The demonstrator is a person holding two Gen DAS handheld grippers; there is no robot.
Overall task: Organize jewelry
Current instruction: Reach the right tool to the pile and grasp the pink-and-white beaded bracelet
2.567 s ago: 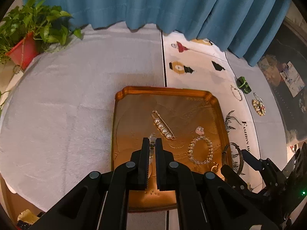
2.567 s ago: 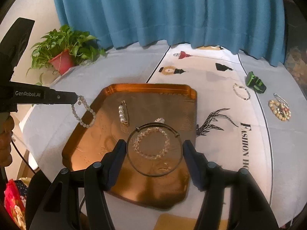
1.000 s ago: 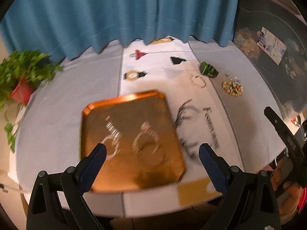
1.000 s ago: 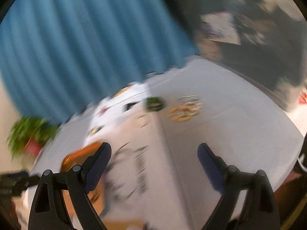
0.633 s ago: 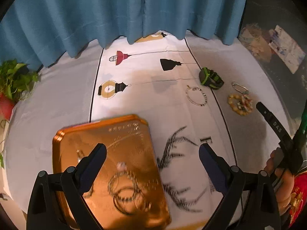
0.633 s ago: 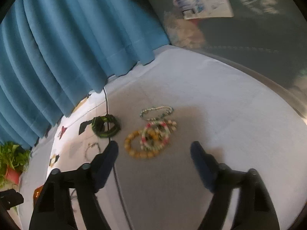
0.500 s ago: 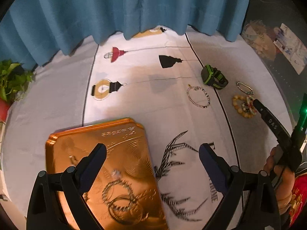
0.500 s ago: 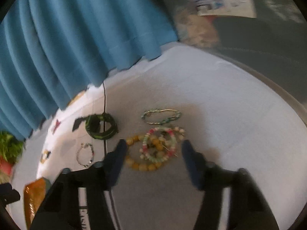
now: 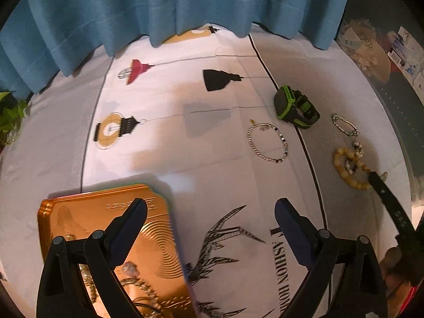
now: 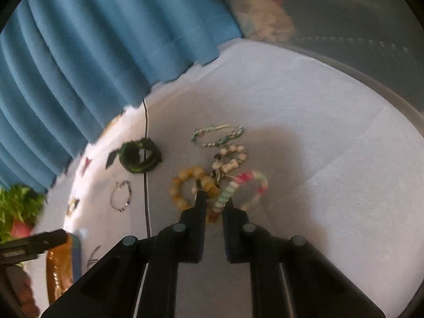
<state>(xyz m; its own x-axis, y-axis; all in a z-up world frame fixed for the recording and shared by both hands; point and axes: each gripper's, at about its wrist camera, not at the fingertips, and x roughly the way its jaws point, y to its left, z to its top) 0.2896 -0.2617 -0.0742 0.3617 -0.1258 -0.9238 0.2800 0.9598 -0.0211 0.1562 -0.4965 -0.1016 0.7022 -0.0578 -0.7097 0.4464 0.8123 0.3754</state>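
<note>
My right gripper (image 10: 214,198) is down on a heap of bracelets on the grey cloth. Its jaws are closing, with the amber bead bracelet (image 10: 185,182) between the pads and a pastel bead bracelet (image 10: 254,185) just to the right. A bone-bead piece (image 10: 230,156) and a thin teal bracelet (image 10: 217,135) lie beyond. My left gripper (image 9: 209,206) hangs open and empty over the white printed cloth, beside the copper tray (image 9: 87,209) that holds several bracelets (image 9: 137,283). A silver chain bracelet (image 9: 267,143) and a green-black watch (image 9: 294,106) lie ahead of it.
A blue curtain (image 9: 185,5) closes off the back of the table. A potted plant (image 10: 18,206) stands at the far left. The table edge (image 10: 384,90) curves round to the right, with dark floor and papers beyond. A hand (image 9: 394,265) shows at the lower right.
Both grippers have swung right from the tray toward the loose jewelry and come lower. The right jaws went from wide apart to nearly together around the amber beads. The left stays wide open.
</note>
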